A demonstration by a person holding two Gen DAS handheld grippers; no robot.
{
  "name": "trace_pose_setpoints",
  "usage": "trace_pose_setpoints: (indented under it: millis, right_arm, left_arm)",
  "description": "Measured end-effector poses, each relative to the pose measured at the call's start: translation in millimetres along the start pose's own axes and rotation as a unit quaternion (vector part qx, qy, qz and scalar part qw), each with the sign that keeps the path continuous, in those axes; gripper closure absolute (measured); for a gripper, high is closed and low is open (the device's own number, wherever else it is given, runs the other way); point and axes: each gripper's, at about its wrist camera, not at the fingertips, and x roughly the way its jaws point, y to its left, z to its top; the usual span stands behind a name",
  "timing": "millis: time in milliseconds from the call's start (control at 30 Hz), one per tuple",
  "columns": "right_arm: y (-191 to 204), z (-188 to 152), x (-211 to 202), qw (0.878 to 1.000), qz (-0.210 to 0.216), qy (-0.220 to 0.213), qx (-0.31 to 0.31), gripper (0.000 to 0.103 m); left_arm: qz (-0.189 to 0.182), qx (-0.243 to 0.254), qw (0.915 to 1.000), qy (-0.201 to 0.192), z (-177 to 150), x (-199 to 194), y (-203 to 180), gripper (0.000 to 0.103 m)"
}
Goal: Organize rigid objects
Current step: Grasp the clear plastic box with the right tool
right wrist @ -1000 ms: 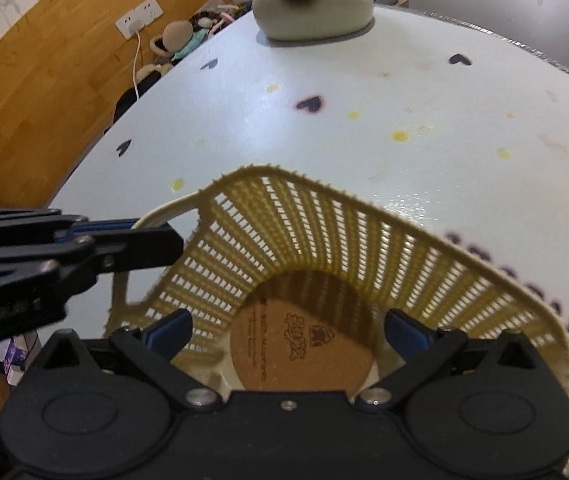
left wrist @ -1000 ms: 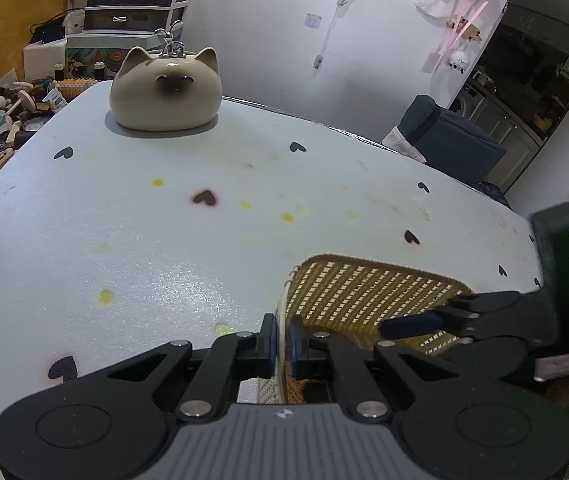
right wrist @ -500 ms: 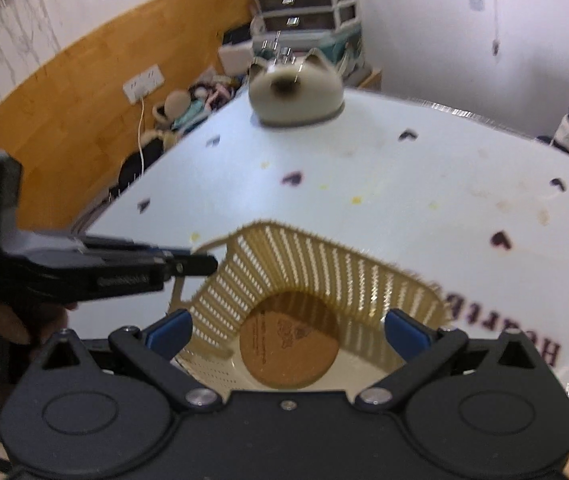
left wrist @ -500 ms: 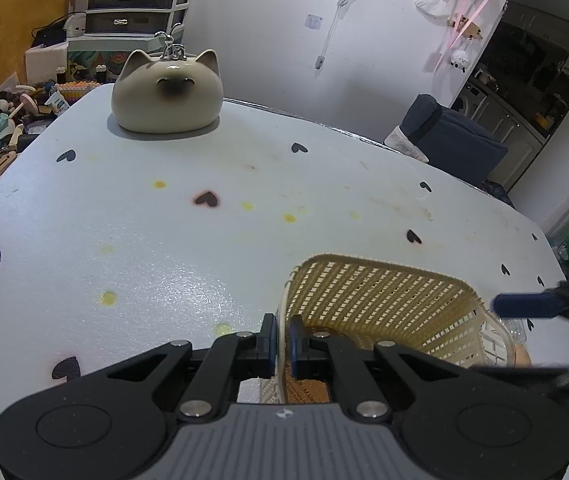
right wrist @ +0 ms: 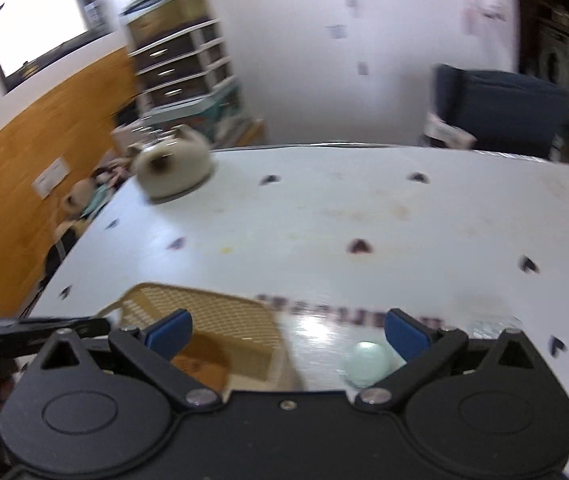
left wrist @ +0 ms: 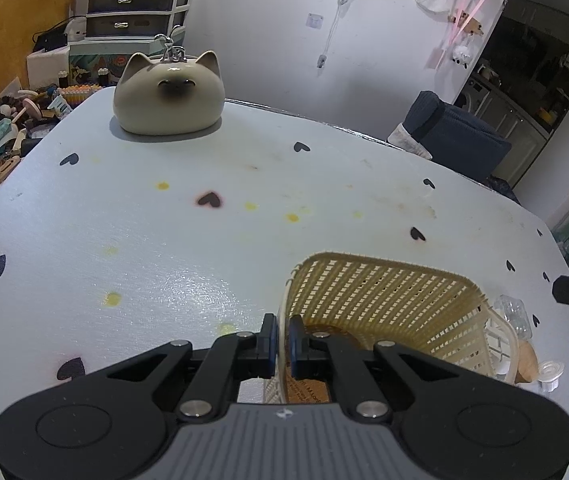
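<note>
A yellow woven plastic basket [left wrist: 384,312] sits on the white table [left wrist: 164,240]. My left gripper [left wrist: 280,340] is shut on the basket's near-left rim. A round cork coaster [left wrist: 308,388] lies inside it. My right gripper [right wrist: 288,332] is open and empty, raised above the table to the right of the basket [right wrist: 212,320]. A pale round object [right wrist: 366,362] lies under its right finger. The right wrist view is blurred by motion.
A cat-shaped ceramic jar [left wrist: 168,98] stands at the far left of the table. Small clear plastic pieces [left wrist: 514,314] and a wooden piece [left wrist: 526,364] lie right of the basket. Clutter sits off the table's left edge; a dark blue chair [left wrist: 452,136] is behind.
My right gripper has pulled up and to the right, out of the basket, still open. My left gripper stays shut on the basket's rim.
</note>
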Motion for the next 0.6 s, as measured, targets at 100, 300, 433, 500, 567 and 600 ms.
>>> trace_pose_setpoints:
  millis: [100, 300, 433, 500, 567, 600]
  right_arm:
    - [-25.4, -5.9, 1.4, 0.999, -0.042, -0.004, 0.031, 0.000]
    - [-68.9, -18.9, 10.0, 0.989, -0.124, -0.004, 0.082, 0.000]
    - [-96.8, -24.1, 26.2, 0.984, -0.147, 0.007, 0.105, 0.006]
    - [-109.2, -26.4, 35.2, 0.981, -0.159, 0.014, 0.109, 0.009]
    - [-118.6, -26.8, 46.1, 0.980, -0.169, 0.024, 0.105, 0.014]
    - [-122.6, -26.8, 51.6, 0.979, -0.173, 0.033, 0.101, 0.017]
  left_arm:
    - [0.002, 0.002, 1.0000, 0.000, 0.3, 0.3, -0.8, 0.097]
    - [0.008, 0.008, 0.9999, 0.001, 0.8, 0.6, -1.7, 0.099]
    - [0.010, 0.011, 0.9999, 0.003, 1.2, 0.5, -2.8, 0.099]
    - [0.010, 0.011, 0.9999, 0.003, 1.2, 0.6, -2.9, 0.099]
    - [0.012, 0.012, 0.9999, 0.003, 1.4, 0.9, -3.7, 0.099]
    - [0.012, 0.012, 0.9998, 0.003, 1.3, 1.0, -3.8, 0.099]
